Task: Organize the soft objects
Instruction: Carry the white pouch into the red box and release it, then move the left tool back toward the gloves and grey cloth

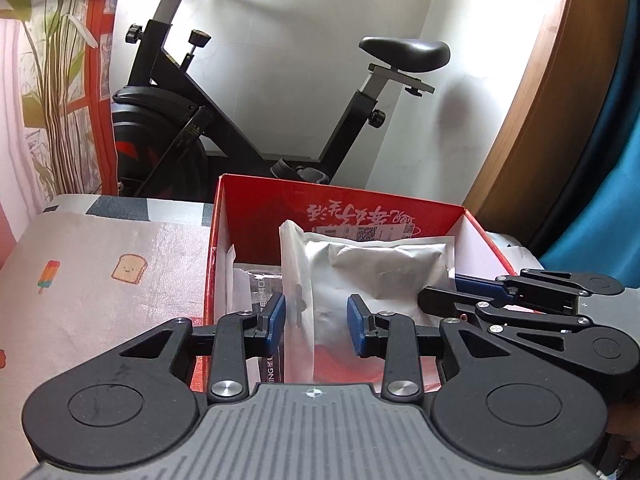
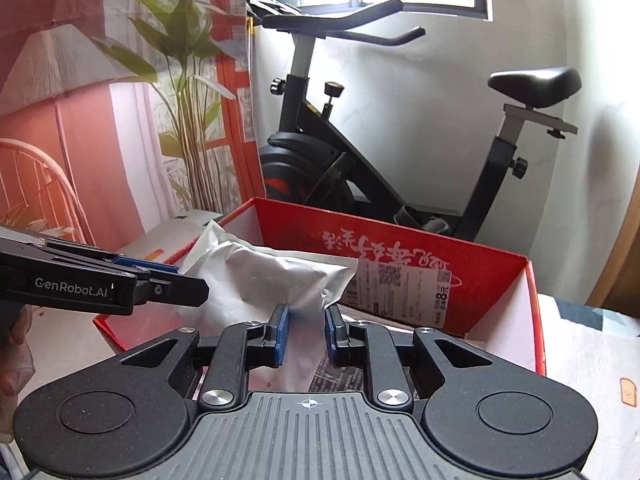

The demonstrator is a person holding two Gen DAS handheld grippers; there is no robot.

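GenRobot.AI left gripper [image 2: 160,276], red box [image 2: 400,240] label 8

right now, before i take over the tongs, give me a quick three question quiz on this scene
1. True or false: the silver pouch lies flat on the tablecloth, well clear of the red box.
2. What stands behind the red box? A) exercise bike B) fridge C) bookshelf
3. Which cartoon print sits next to the ice lolly print on the tablecloth?

Key:
1. False: the silver pouch is within the red box's walls.
2. A
3. A slice of toast.
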